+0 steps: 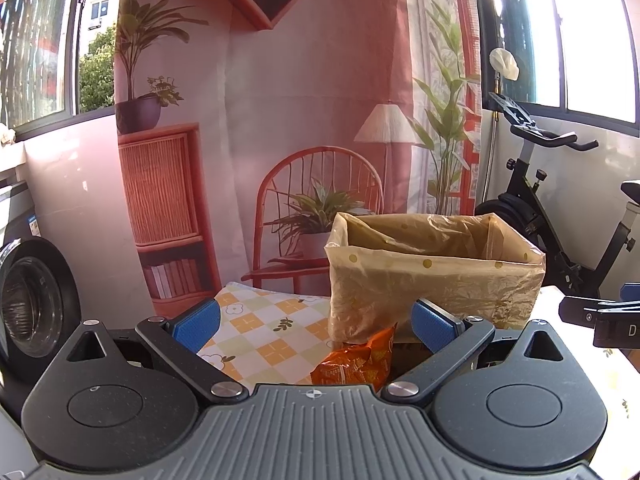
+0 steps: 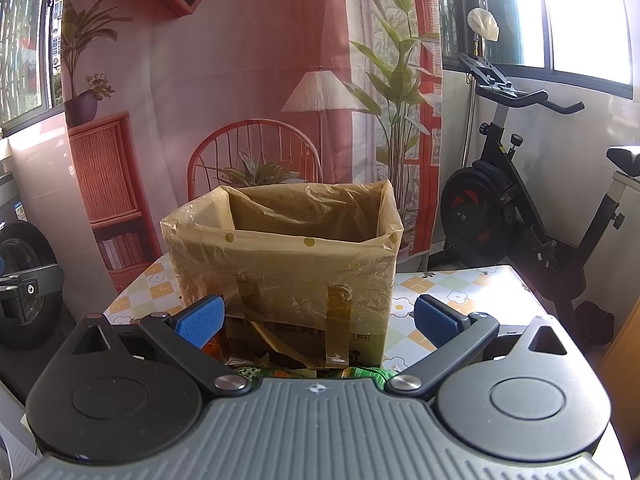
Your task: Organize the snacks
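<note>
A cardboard box lined with a yellow dotted plastic bag [image 1: 436, 268] [image 2: 284, 256] stands on the checked tablecloth [image 1: 264, 320]. An orange snack packet [image 1: 356, 360] lies just in front of the box, low between the fingers of my left gripper [image 1: 316, 324], which is open and holds nothing. My right gripper [image 2: 318, 320] is also open, facing the box's front. A green snack packet [image 2: 360, 373] peeks out under it, mostly hidden by the gripper body. A sliver of the orange packet [image 2: 210, 347] shows by its left finger. The right gripper's side [image 1: 600, 316] appears at the left wrist view's right edge.
A printed backdrop of a room hangs behind the table. An exercise bike [image 2: 532, 200] stands to the right, a washing machine [image 1: 32, 300] to the left. The table's right edge [image 2: 532, 292] lies close to the bike. Windows run along both sides.
</note>
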